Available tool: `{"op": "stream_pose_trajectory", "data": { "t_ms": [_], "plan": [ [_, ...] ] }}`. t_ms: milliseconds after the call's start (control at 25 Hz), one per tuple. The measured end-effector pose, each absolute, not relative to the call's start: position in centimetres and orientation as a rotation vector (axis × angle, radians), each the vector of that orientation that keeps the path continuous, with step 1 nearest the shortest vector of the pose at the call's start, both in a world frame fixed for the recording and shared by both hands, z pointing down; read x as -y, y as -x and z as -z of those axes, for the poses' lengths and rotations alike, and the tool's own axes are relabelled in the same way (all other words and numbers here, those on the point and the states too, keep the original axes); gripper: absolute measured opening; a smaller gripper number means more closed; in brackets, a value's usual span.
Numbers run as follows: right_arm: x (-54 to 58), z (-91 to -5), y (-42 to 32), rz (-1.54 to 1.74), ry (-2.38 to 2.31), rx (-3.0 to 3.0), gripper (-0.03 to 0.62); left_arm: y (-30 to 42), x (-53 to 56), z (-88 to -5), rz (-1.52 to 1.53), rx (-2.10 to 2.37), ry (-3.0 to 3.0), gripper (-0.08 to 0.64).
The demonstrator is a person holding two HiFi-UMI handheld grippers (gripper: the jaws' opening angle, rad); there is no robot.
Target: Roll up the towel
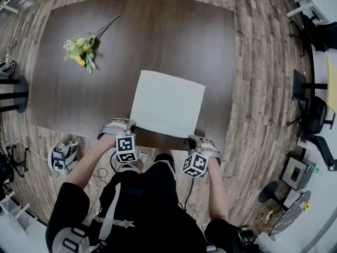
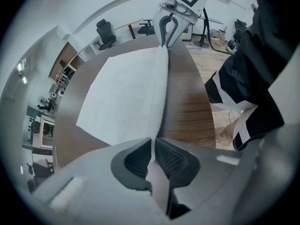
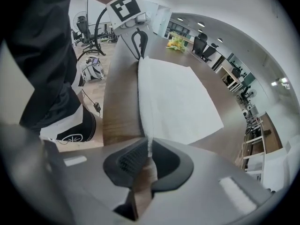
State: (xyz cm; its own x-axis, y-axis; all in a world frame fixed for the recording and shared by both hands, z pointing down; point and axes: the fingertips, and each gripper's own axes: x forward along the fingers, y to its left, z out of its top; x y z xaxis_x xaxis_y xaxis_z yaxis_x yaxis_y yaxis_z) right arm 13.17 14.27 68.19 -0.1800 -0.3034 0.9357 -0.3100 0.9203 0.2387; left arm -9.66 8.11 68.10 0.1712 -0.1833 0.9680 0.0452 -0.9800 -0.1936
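Note:
A white towel (image 1: 167, 103) lies flat on the dark wooden table (image 1: 158, 30), its near edge along the table's front. My left gripper (image 1: 130, 126) pinches the towel's near left corner, and the towel (image 2: 126, 97) runs into its black pads (image 2: 171, 161). At the near right corner my right gripper (image 1: 190, 140) is shut on the towel (image 3: 173, 100) as well, the edge caught between its pads (image 3: 133, 161). Each gripper shows in the other's view: the right gripper (image 2: 165, 41) and the left gripper (image 3: 139, 53) both nip the lifted near edge.
A bunch of yellow and green artificial flowers (image 1: 81, 49) lies at the table's far left, also seen as flowers (image 3: 176, 42). Office chairs (image 1: 316, 115) and equipment stand on the wood floor to the right. The person's dark-clothed body (image 1: 142, 210) is close behind the front edge.

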Motion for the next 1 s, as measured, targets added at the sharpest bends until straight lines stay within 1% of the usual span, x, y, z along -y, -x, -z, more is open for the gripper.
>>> {"op": "stream_pose_trajectory", "data": {
  "t_ms": [280, 680, 1000],
  "plan": [
    [-15.8, -67.6, -12.6, 0.008, -0.457, 1.765, 0.028, 10.4, -9.6, -67.3, 1.895, -0.156, 2.263, 0.034],
    [-21.9, -67.4, -10.4, -0.167, -0.365, 1.796, 0.028, 12.6, -15.6, -67.3, 1.971, 0.023, 2.328, 0.034],
    [-22.2, -67.3, -10.2, -0.253, -0.358, 1.809, 0.027, 12.7, -15.4, -67.1, 1.987, 0.081, 2.296, 0.034]
  ]
}}
